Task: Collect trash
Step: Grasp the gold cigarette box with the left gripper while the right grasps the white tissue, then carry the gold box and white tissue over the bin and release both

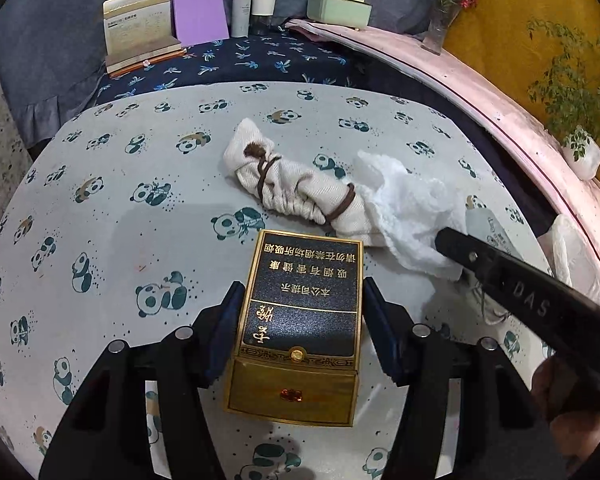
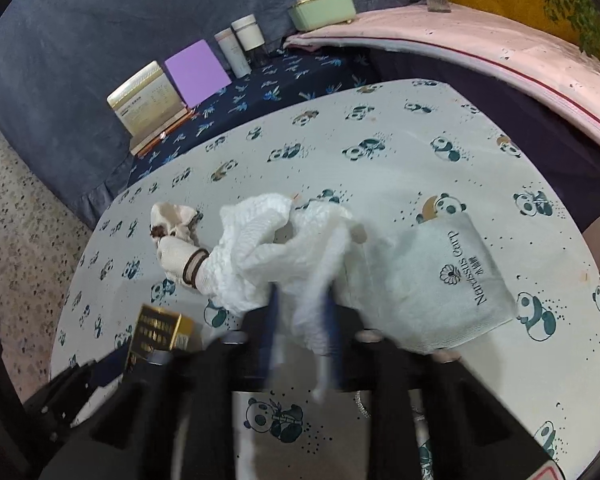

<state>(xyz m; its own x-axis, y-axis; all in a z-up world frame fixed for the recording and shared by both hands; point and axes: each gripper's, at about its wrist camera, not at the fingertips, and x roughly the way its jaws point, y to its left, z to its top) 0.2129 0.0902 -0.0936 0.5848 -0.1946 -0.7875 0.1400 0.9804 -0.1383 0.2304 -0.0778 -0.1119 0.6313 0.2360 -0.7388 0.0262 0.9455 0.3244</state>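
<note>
Then, per item:

Left gripper: its jaws stood wide on either side of one cigarette box, with a gap showing at each pad; whether the pads touched the box could not be told.
Cigarette box: one, black and gold, lying flat on the panda cloth, its lid shut; contents hidden.
Right gripper: jaws narrow, clamped on one crumpled white tissue; the view was blurred there.
Tissue: one, bunched up, partly lying over the rag bundle and touching the napkin pack.
Rag bundle: one, beige and stained, bound by two brown hair ties, lying on the cloth beyond the cigarette box.
Napkin pack: one, pale, printed "Narcissus", flat on the cloth just right of the tissue.
Back shelf: one card holder, one purple card, two white bottles, all upright on a dark blue cloth.
Green box: one, lid shut, on the pink ledge; contents hidden.
Vase: one, clear glass, holding pink flowers.
Plant: one leafy green plant in a white pot, far right on the ledge.
</note>
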